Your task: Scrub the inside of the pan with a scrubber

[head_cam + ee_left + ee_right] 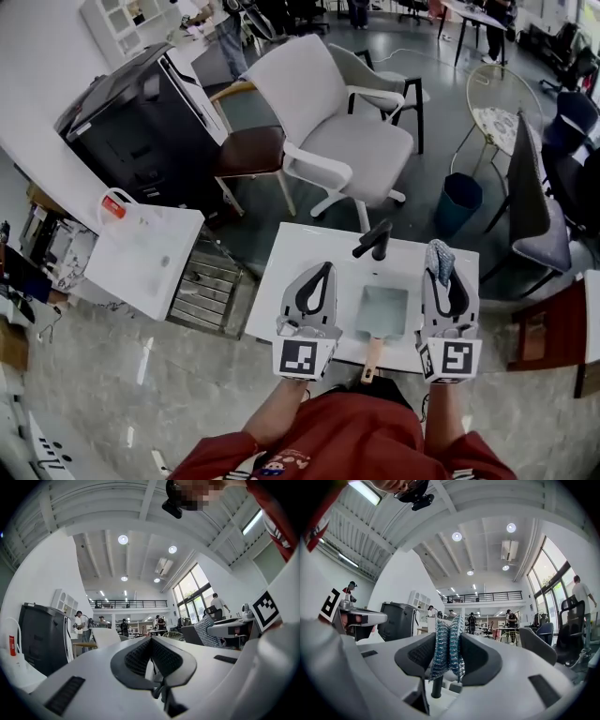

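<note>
Currently right tool [449, 637] pinches scrubber [440, 660], left tool [151, 641] closed, pan [382, 312] between, faucet [375, 239] behind.

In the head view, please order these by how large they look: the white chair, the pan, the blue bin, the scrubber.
1. white chair
2. pan and blue bin: they look about alike, and the bin stands farther away, so unranked
3. scrubber

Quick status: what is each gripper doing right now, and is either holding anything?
Left gripper: closed, nothing between its jaws.
Right gripper: closed on the blue-silver scrubber.
</note>
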The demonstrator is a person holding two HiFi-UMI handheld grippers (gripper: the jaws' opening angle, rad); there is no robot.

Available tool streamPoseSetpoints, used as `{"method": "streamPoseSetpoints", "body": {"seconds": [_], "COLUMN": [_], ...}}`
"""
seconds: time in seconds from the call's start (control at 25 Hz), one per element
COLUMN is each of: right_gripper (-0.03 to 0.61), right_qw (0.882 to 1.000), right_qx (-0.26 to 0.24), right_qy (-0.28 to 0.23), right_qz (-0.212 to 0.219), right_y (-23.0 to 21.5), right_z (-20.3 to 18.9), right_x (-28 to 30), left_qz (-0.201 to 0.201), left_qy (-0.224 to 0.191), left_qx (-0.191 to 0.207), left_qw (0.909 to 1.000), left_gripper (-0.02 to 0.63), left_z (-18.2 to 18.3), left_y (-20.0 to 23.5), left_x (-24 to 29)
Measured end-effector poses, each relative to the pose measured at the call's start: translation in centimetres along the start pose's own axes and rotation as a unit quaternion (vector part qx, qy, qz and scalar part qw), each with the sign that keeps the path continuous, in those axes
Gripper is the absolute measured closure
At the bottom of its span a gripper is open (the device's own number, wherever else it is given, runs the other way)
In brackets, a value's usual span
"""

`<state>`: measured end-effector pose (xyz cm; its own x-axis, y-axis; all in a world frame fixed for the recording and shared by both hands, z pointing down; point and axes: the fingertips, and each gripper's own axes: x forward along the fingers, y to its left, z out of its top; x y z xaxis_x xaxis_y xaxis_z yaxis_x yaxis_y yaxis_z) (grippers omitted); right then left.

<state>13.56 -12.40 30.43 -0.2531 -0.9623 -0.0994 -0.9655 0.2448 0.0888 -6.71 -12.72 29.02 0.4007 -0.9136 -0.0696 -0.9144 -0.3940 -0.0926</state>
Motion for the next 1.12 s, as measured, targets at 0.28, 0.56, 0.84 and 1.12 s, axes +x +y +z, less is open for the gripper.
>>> {"method": "streamPoseSetpoints", "body": {"seconds": [0.28, 0.56, 0.84, 1.12], "right_gripper": [0.408, 0.41, 0.41, 0.411], "right_qw": [1.0, 0.999, 0.999, 0.999], "right_qx": [0.015, 0.009, -0.003, -0.007], "right_qy": [-0.003, 0.01, 0.017, 0.022], "right_qz": [-0.018, -0.034, -0.046, -0.041], "right_y": [-4.4, -4.6, -1.6, 0.2], "right_z": [-0.5, -1.2, -0.8, -0.7], "right_x": [1.1, 2.3, 3.8, 5.2], "left_qz": [-0.014, -0.031, -0.055, -0.058], "left_qy": [-0.003, 0.007, 0.004, 0.007], "left_qx": [0.005, 0.0, -0.009, -0.015], "left_qw": [0.9999, 0.9995, 0.9984, 0.9982], "left_gripper": [0.603, 0.603, 0.603, 0.603], "left_z": [0.2, -1.1, -1.3, -1.9], "left_y": [-2.2, -1.3, 1.1, 2.7], "left_x": [4.2, 6.0, 6.5, 6.6]}}
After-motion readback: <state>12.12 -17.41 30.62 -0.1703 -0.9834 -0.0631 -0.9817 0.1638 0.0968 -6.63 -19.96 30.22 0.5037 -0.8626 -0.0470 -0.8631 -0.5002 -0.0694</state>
